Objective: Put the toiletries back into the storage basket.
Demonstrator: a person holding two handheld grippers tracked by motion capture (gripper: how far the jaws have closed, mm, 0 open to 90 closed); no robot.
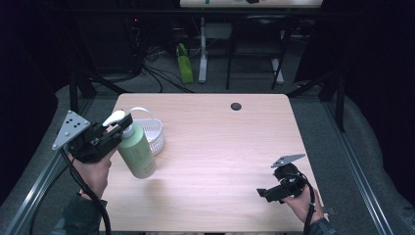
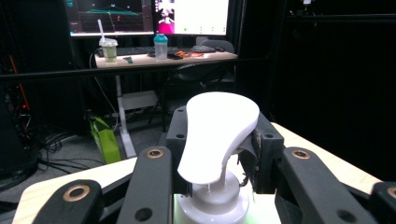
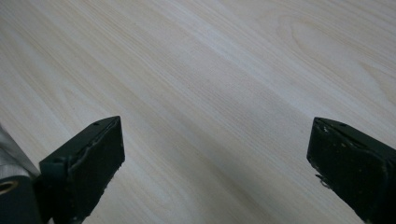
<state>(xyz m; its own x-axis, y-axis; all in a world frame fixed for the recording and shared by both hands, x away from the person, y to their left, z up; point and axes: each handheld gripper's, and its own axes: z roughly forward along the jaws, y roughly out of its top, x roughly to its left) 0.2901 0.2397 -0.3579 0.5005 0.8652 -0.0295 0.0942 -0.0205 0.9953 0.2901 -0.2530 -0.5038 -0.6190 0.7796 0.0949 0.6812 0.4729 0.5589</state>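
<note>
Gripping the pump neck at left of frame, left tongs (image 1: 119,125) hold the bottle (image 1: 138,152) tilted beside the basket (image 1: 151,134); right tongs (image 3: 212,172), lower right, gape empty

**Crowded left edge, open middle and right**

The green pump bottle (image 1: 137,152), tilted, and the white basket (image 1: 150,135) just behind it block the left part of the worktop (image 1: 220,147); the left gripper (image 1: 113,128) is clamped at the bottle's neck under the pump head (image 2: 217,135). From the bottle across to the right gripper (image 1: 263,193), whose jaws stand wide apart, bare wood runs unobstructed. A small dark hole (image 1: 236,106) marks the far edge.
</note>
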